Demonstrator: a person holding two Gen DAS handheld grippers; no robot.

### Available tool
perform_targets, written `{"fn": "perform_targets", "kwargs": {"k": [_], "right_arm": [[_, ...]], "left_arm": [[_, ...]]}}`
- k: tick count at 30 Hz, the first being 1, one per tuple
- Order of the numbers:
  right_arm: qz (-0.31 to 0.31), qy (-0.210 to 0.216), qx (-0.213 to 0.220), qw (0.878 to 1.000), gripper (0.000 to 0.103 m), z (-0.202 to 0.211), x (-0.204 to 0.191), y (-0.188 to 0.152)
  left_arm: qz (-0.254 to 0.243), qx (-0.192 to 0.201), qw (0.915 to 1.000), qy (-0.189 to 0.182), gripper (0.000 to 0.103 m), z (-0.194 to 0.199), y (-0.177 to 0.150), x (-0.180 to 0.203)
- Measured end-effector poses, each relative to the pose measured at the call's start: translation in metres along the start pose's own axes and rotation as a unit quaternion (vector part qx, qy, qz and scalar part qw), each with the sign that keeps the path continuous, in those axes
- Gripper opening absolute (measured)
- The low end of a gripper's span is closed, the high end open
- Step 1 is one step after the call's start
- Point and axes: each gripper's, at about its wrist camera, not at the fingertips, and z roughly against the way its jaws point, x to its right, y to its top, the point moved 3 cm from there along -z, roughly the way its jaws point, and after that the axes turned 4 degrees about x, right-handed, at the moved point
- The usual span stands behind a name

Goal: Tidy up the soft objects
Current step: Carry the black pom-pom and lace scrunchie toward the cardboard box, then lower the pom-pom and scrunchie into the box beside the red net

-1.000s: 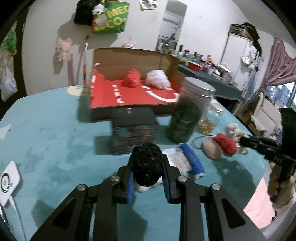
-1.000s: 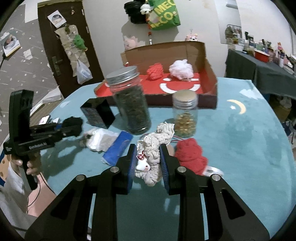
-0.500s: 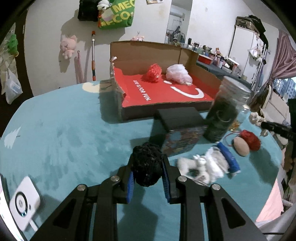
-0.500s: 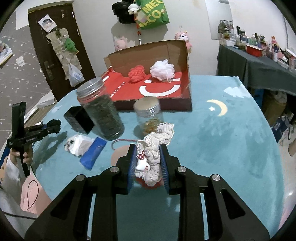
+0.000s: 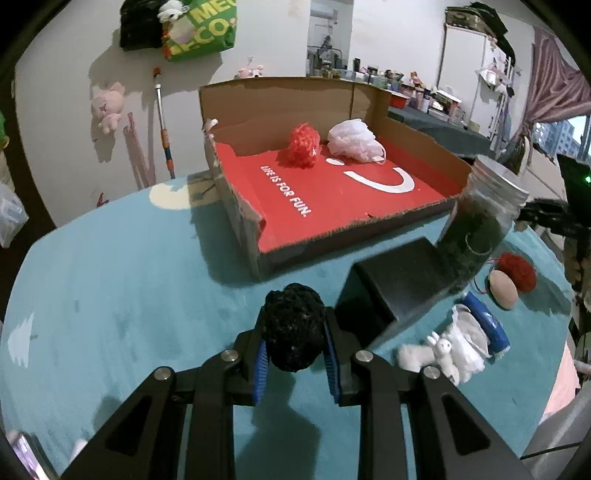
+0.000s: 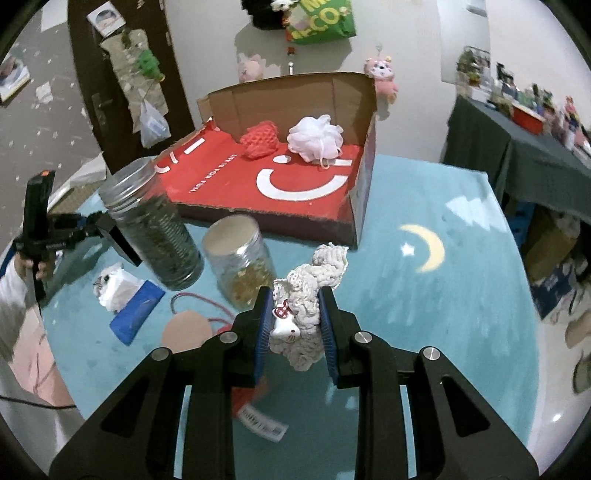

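Fingers of the left gripper (image 5: 294, 334) pinch a black pom-pom (image 5: 293, 325) above the teal table (image 5: 122, 269); the red-lined cardboard box (image 5: 332, 192) lies toward one o'clock. Right gripper (image 6: 295, 321) fingers clamp a cream crocheted toy (image 6: 310, 299), box at twelve o'clock holding a red puff (image 6: 259, 139) and a white puff (image 6: 315, 137).

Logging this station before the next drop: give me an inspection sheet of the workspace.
Surface: teal table cover, moon print.
Job's things: red puff and white puff in the cardboard box; red knit ball on the table.
Clutter: two jars, black box, blue pack.
Grippers: left gripper shut on black puff; right gripper shut on cream knit toy.
Cables: nothing seen.
Surroundings: green bag, wall plushies.
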Motion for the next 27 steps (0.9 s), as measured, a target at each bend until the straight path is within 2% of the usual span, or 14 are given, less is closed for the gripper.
{"fn": "perform_targets", "kwargs": {"k": [5,11,16,21,24,27], "right_arm": [[0.036,0.005,-0.001,0.999,0.024,-0.01,0.002,0.019],[0.065,0.035,0.006,0.997,0.024,-0.019,-0.001,0.046],[0.061,0.049,0.01,0.997,0.024,-0.036,-0.006,0.076],[0.058,0.006,-0.016,0.998,0.024,-0.073,-0.009,0.106],[0.046,-0.041,-0.049,0.997,0.024,-0.101,-0.008,0.125],[0.032,-0.062,-0.087,0.994,0.024,-0.128,-0.006,0.139]], "left_arm": [[-0.031,0.005,0.9995,-0.01,0.027,-0.001,0.023,0.002],[-0.061,0.021,0.9977,-0.023,0.027,-0.005,0.066,0.014],[-0.043,0.007,0.9987,-0.024,0.027,-0.032,0.101,0.02],[-0.018,-0.036,0.9991,-0.009,0.027,-0.073,0.128,0.021],[-0.022,-0.055,0.9981,0.018,0.027,-0.096,0.139,0.022],[-0.013,-0.078,0.9964,0.031,0.027,-0.117,0.146,0.021]]}}
